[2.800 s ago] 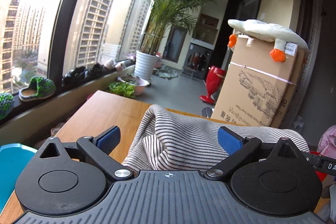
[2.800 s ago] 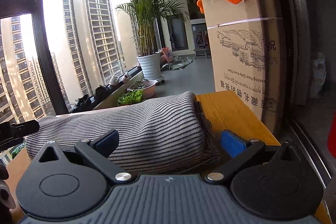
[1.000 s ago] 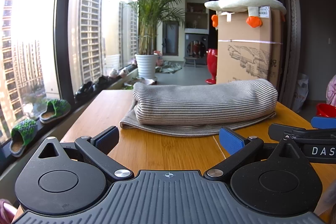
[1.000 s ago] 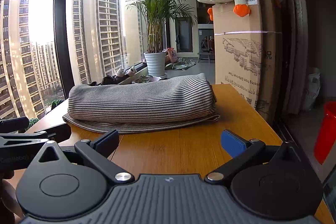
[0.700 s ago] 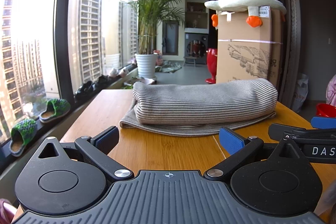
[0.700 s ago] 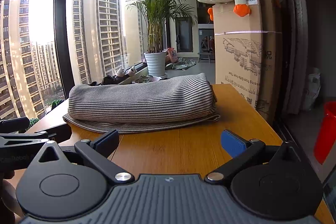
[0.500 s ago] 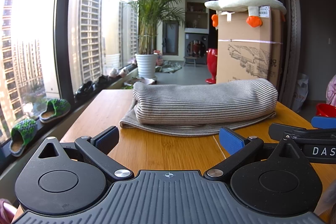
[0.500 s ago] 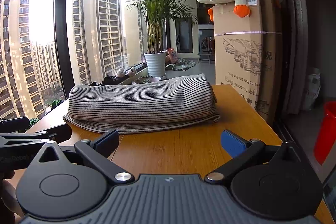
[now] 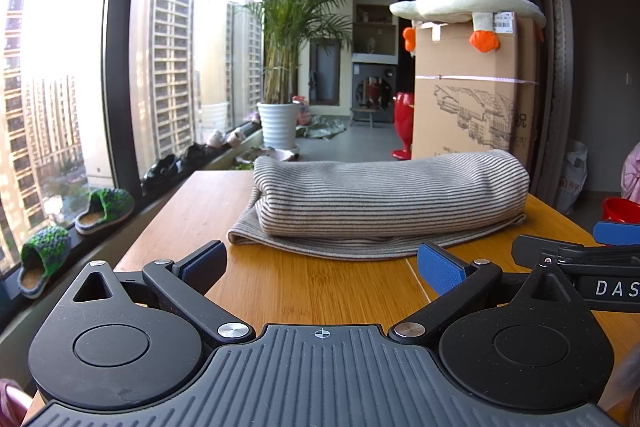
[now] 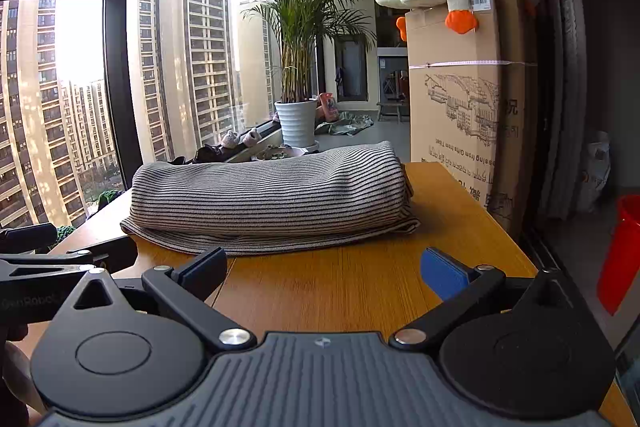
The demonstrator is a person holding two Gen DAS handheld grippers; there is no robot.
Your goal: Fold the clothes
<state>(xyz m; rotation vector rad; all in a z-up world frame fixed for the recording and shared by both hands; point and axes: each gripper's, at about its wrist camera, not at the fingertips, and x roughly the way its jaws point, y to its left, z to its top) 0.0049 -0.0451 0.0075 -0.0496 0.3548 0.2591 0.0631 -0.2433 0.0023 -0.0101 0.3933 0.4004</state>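
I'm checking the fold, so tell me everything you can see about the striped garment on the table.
The striped garment is soft knit with thin dark and pale stripes, folded into a plump, rounded bundle. A flat lower layer sticks out along its near edge. It lies lengthwise across the wooden table, touching only the tabletop; both open grippers stand clear.

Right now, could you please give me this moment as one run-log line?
striped garment: folded on wooden table | left claw: open, empty | right claw: open, empty | both short of garment
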